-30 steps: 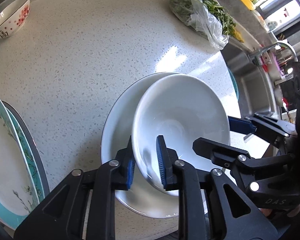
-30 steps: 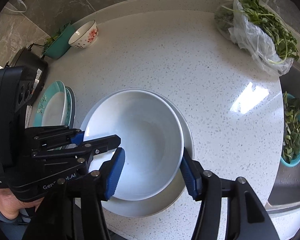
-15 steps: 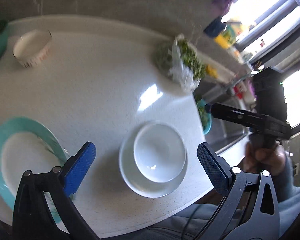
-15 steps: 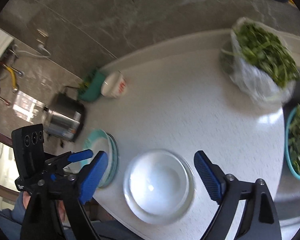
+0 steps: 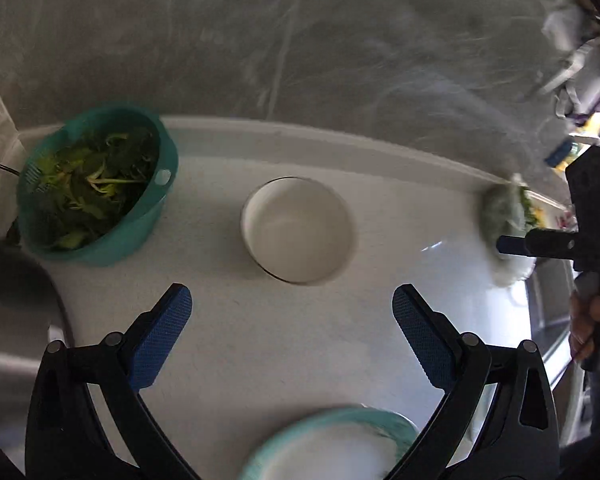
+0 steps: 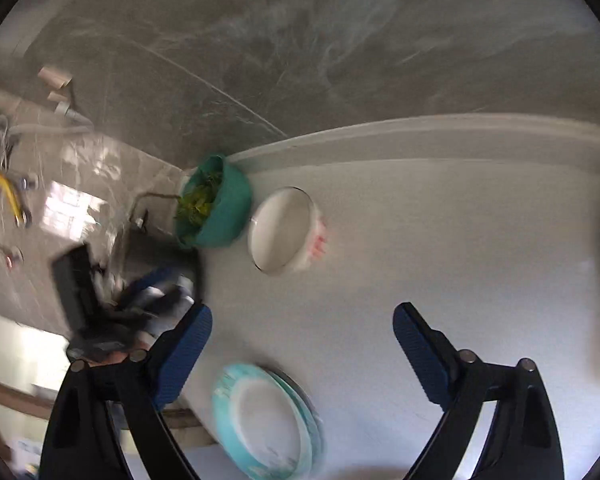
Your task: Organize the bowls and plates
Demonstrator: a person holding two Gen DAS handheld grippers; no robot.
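Observation:
A small white bowl with a red flower pattern [image 5: 300,236] stands on the white counter, ahead of my open, empty left gripper [image 5: 292,336]; it also shows in the right wrist view [image 6: 286,232]. A teal-rimmed plate stack [image 6: 266,424] lies near the counter's front edge, between the fingers of my open, empty right gripper [image 6: 302,348]; its rim shows low in the left wrist view [image 5: 332,448]. The right gripper appears at the right of the left wrist view [image 5: 540,244]. The white bowl and white plate are out of view.
A teal colander of greens [image 5: 96,188] sits left of the small bowl, against the grey marble wall [image 5: 300,40]. A bag of greens [image 5: 504,216] lies at the right. A metal pot [image 5: 16,312] stands at the left edge. The left gripper [image 6: 112,304] shows blurred.
Both grippers let go of the white bowl on the white plate, opened wide, rose and swung left toward the small patterned bowl and colander.

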